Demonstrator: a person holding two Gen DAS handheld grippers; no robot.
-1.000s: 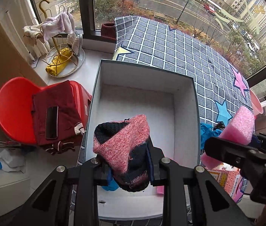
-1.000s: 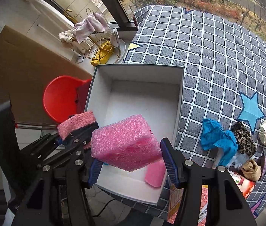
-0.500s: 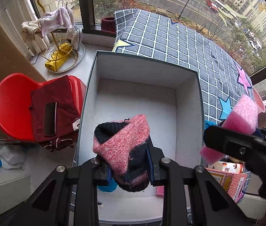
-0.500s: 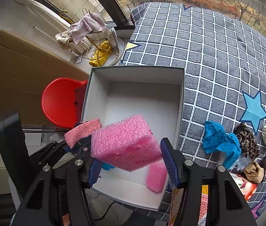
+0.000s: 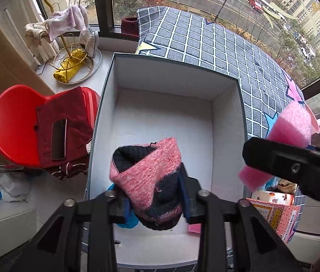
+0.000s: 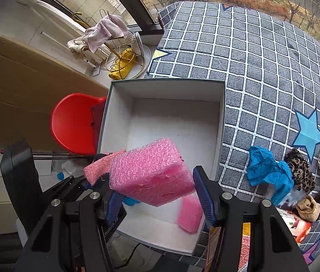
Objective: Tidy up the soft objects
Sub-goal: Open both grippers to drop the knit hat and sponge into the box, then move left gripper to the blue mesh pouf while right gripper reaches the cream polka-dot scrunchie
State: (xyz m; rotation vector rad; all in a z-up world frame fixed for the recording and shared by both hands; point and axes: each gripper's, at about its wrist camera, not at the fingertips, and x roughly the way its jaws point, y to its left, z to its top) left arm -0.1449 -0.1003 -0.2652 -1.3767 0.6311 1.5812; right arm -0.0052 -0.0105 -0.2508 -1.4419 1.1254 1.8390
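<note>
Right tongs (image 6: 157, 195) grip pink foam block (image 6: 150, 178) above box (image 6: 221, 122).

Right wrist view, lower left of centre: black device (image 6: 114, 223) under the left blue pad carries pale lettering running upward, reads roughly "Robot A…"; the rest is cut off by the pad.

Left wrist view, lower right: pink patterned carton (image 5: 273, 215) has a cream framed label with small print, too small to read. White packet (image 5: 270, 196) behind it shows red and orange marks, illegible.

Right wrist view, lower right: printed packaging (image 6: 300, 225) with red graphics, no legible words.
</note>
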